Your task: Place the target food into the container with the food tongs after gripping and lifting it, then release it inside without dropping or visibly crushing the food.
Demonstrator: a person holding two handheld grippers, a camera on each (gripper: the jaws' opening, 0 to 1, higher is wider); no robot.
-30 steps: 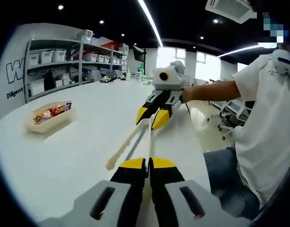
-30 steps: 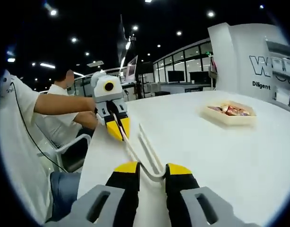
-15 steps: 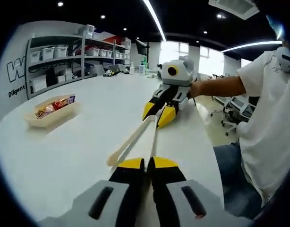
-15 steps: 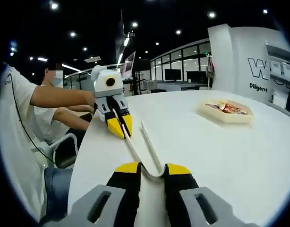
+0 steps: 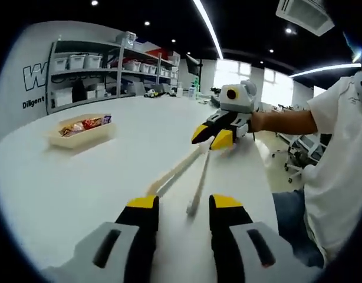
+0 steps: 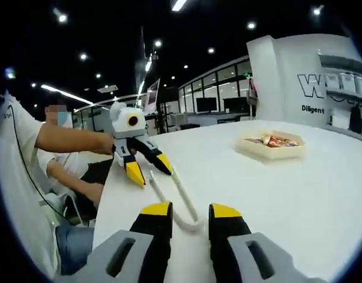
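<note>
Tabletop [image 5: 63, 188], white, smooth and glossy, spreads across both views and curves away to a rounded edge. Cream tongs [image 5: 181, 177] lie on it, two thin arms joined at a bend. In the left gripper view the left gripper [image 5: 182, 203] has its yellow-tipped jaws parted, with the free tips of the tongs' arms lying between and just ahead of them; nothing is clamped. The right gripper [image 5: 215, 137] shows at the far end of the tongs, held by a bare forearm, jaws on the bend.

In the right gripper view the right gripper [image 6: 190, 209] has its jaws either side of the bend of the tongs [image 6: 180, 197] and seems to grasp it. The left gripper [image 6: 147, 168] stands beyond with its jaws spread wide, apart from the arms' tips.

A shallow cream tray [image 5: 81, 132] sits on the table well away from the tongs, holding bright wrapped snacks [image 5: 84, 124]; it also shows in the right gripper view [image 6: 269, 147].

The room is dim overhead, with spot lights and a long light strip [image 5: 213, 29] on a black ceiling. Metal shelves [image 5: 110, 73] with white bins stand by a curved white wall with dark lettering [image 6: 316, 94]. A person in a white shirt [image 5: 337, 177] sits at the table's edge, and glass-walled offices [image 6: 219, 88] lie behind.
</note>
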